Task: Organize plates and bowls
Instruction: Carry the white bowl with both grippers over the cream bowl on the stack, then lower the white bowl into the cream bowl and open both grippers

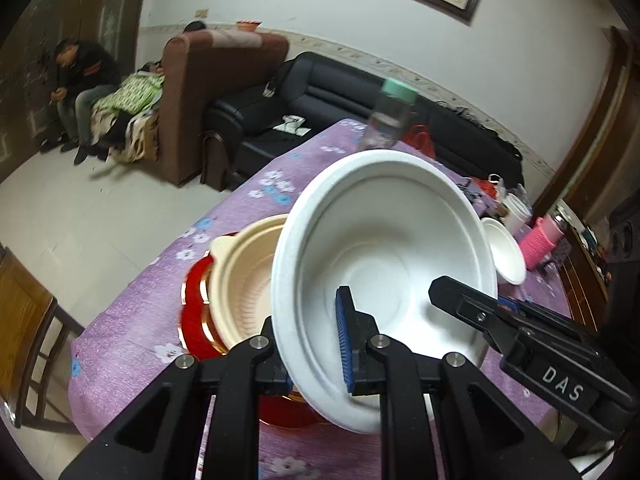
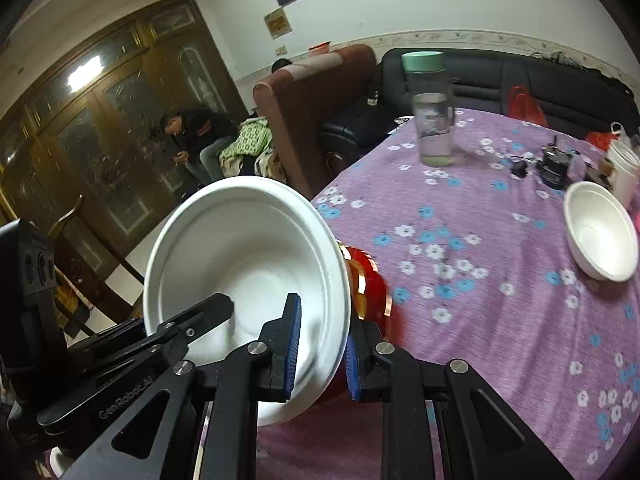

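At the near left edge of the table, under its purple flowered cloth, a red plate lies with a beige bowl sitting on it. Just right of them I hold the big white bowl up off the cloth, tilted so its hollow faces me. My left gripper pinches its left rim, jaws nearly closed with one finger inside the bowl and one outside. My right gripper clamps the opposite rim the same way, its blue pads pressed close with only the thin wall between them. In the right wrist view the red plate peeks out from behind the bowl. Farther along, near the far edge, a clear bottle with a green cap stands upright. Toward the right edge a small white bowl rests on the cloth, well apart from the one I carry, with a pink cup just beyond it.
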A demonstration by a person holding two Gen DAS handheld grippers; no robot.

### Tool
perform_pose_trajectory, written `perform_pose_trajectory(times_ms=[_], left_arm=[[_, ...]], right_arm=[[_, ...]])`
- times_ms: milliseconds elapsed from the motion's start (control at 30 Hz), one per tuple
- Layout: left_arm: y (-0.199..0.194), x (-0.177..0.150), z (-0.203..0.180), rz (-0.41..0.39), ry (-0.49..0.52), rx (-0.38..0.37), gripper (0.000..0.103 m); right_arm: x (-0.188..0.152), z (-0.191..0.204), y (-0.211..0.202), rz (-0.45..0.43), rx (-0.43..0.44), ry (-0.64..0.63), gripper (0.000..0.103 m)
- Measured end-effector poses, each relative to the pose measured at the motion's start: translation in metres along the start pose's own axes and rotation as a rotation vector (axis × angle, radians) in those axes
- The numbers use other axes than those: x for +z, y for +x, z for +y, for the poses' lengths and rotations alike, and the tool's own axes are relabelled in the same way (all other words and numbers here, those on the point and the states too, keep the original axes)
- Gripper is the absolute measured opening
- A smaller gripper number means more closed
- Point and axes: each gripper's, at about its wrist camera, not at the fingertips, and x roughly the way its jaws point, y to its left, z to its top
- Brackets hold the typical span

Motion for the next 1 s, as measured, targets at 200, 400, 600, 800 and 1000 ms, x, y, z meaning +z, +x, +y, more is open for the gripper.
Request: perform_pose_trajectory(times_ms=[200,400,600,800,1000], left_arm=[[0.017,0.002,0.019,0.045,-0.026,0.028,0.016],[0.023,0.003,0.028,0.062,-0.044,0.037,0.016],[0.026,0.004,0.031,0.065,-0.065,0.055,0.016],[0.026,0.006,0.035,0.053,-0.089,0.042,0.027],[0.006,0.005,0.031,-0.016,-0.093,0.014,0.058]], right_arm=[[0.003,0.005,0.029,0.051,-0.01,-0.005,0.022],[0.003,0.001,0.049,0.099,-0.009,0.006,0.022],[0.003,0.0,0.057,0.111,-0.008,0.019,0.022],[0.005,0.001,0.06,0.091,-0.026,0.01,0.024],[0.007,0.005,0.061,0.041,-0.027,-0.013,0.042]])
